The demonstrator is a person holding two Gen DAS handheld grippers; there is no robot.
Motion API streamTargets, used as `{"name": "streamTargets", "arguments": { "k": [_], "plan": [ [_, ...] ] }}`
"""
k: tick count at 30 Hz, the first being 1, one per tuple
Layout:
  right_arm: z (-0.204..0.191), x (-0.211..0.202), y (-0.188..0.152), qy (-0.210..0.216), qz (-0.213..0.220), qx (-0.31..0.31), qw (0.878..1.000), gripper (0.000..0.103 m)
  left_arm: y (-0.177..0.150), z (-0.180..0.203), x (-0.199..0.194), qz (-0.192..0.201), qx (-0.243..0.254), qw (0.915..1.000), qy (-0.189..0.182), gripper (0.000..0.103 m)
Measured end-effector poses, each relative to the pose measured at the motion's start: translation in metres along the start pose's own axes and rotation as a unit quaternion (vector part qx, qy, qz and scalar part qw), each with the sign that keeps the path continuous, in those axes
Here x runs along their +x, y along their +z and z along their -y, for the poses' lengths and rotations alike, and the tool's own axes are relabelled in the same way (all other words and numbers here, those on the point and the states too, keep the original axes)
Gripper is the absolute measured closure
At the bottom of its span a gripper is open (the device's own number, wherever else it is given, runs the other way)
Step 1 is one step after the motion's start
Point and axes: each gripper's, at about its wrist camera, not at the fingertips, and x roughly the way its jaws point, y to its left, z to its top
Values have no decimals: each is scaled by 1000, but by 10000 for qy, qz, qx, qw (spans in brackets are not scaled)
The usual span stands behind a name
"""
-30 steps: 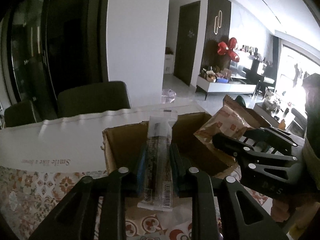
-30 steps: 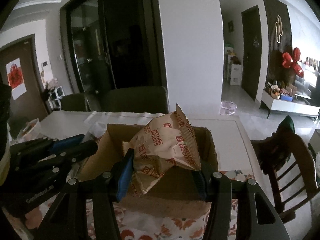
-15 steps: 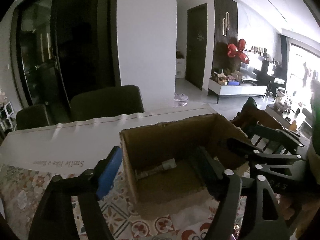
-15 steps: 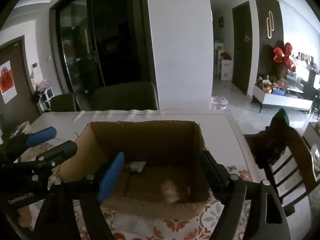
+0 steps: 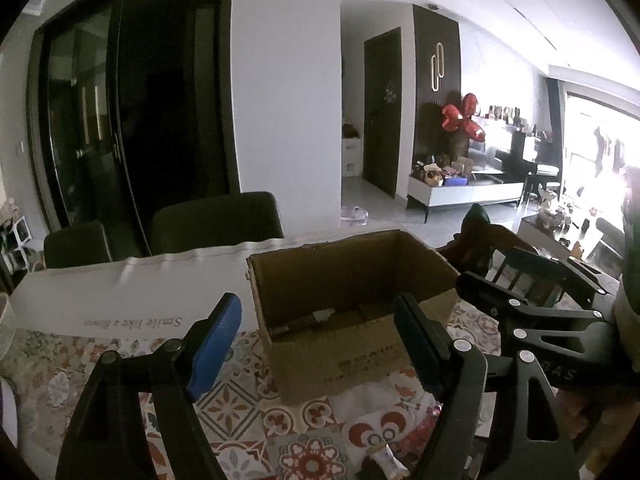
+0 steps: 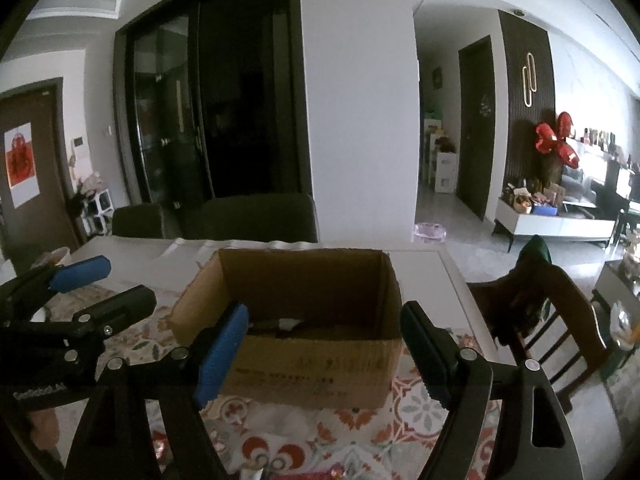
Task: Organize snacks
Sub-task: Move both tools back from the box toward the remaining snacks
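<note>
I'm working in someone's home, an open dining and living area. The surface [image 6: 448, 280] wears a patterned tablecloth [image 5: 240, 400], with dark dining chairs [image 6: 256, 216] at twelve o'clock. Out at two o'clock I see a white media console [image 6: 556, 222], red balloons [image 6: 554, 140] and a bright window [image 5: 596, 152].

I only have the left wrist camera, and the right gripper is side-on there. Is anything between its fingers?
Observer: No. In the right wrist view the right gripper is open and empty, pointing at the cardboard box.
Operator: What lies past the box's right side? That gripper blocks my view there.
Observer: A bare strip of white table, then a wooden chair with a green cloth on its back.
</note>
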Motion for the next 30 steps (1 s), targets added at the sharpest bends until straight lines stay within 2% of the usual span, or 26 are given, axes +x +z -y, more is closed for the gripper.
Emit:
{"name": "streamTargets", "arguments": {
  "k": [13, 19, 30],
  "plan": [
    [-8, -51, -28, -225, 126, -4, 9997, 24, -38, 16, -56, 251, 226, 9992, 211, 21],
    [-8, -67, -47, -403, 157, -48, 9991, 24, -59, 21, -59, 21, 141, 9999, 77, 21],
    [2, -76, -93, -685, -170, 73, 9975, 24, -101, 38, -43, -416, 324, 9985, -176, 21]
  ]
}}
